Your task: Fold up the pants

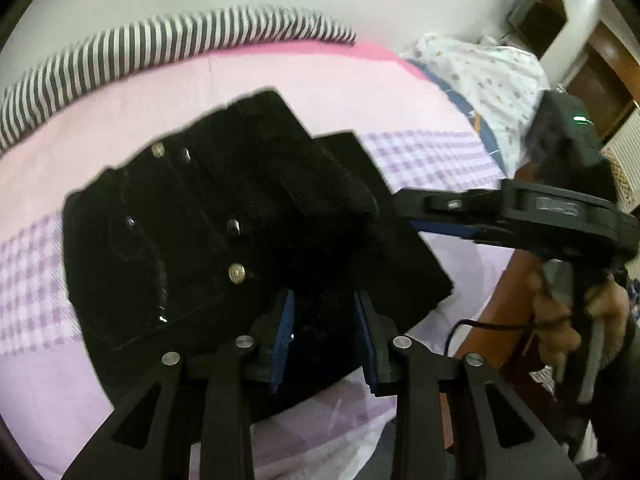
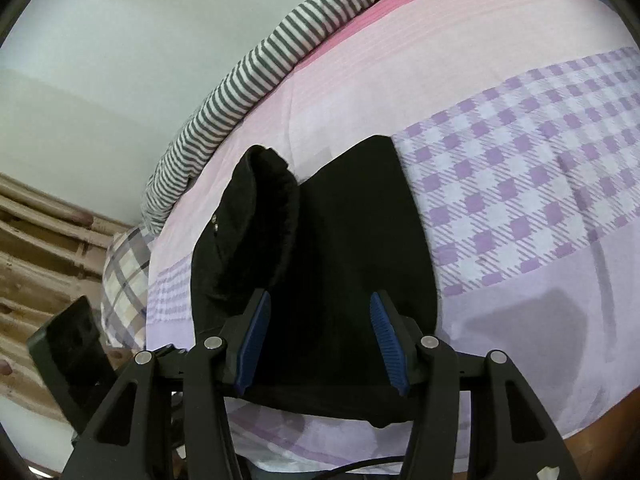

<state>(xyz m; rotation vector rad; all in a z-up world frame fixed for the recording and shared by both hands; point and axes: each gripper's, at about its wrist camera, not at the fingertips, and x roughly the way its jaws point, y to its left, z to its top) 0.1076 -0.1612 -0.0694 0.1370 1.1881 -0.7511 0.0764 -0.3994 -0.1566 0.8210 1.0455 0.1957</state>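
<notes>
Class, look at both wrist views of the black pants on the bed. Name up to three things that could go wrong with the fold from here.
1. The pants lie in a thick bundle, and one rolled flap stands up; it may spring open.
2. The left tool looks open over the cloth; closing here could snag one layer and drag the stack askew.
3. The right tool reaches in close from the side, so the two could bump.

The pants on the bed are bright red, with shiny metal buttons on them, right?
Not quite. The pants are black, not red. They do lie on the bed and have shiny metal buttons; the left wrist view shows this clearly.
</notes>
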